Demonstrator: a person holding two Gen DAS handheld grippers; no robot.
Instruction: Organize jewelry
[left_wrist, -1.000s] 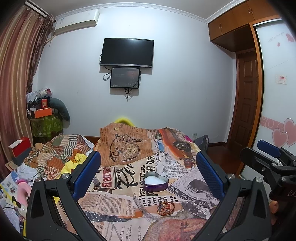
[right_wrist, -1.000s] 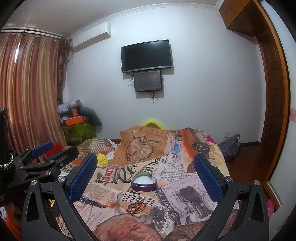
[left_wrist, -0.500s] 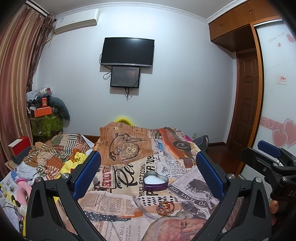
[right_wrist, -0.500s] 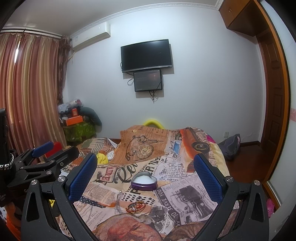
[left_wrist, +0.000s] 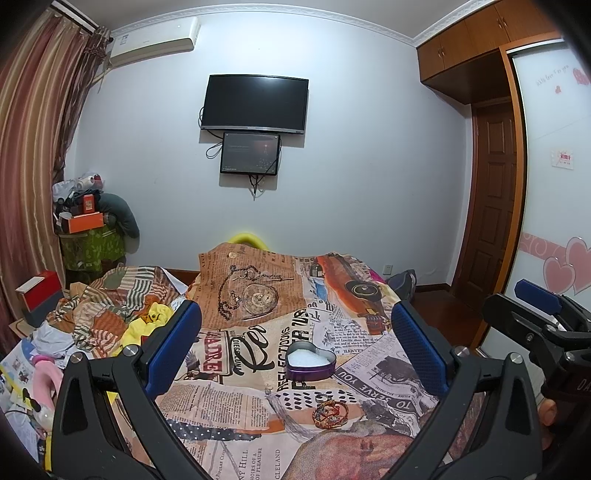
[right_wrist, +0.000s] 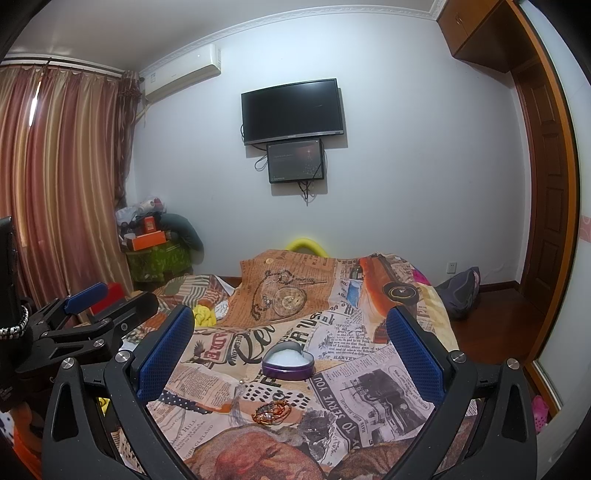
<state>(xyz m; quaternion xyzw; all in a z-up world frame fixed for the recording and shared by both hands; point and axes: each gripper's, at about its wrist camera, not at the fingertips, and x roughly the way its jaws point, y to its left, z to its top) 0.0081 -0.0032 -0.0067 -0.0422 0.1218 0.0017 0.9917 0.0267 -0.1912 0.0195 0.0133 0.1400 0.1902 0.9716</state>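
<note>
A purple heart-shaped tin (left_wrist: 311, 364) with white lining lies open on the newspaper-print bedspread (left_wrist: 236, 402); it also shows in the right wrist view (right_wrist: 288, 363). A red and gold beaded bracelet (left_wrist: 330, 414) lies on the spread just nearer than the tin, also seen in the right wrist view (right_wrist: 272, 411). My left gripper (left_wrist: 297, 347) is open and empty, held above and short of both. My right gripper (right_wrist: 290, 345) is open and empty, beside the left one. Each gripper shows at the edge of the other's view.
Crumpled striped and yellow cloth (left_wrist: 122, 310) lies on the bed's left. A cluttered green-covered stand (left_wrist: 92, 243) is in the far left corner. Two screens (left_wrist: 255, 125) hang on the wall. A dark bag (right_wrist: 460, 291) lies on the floor by the wooden door.
</note>
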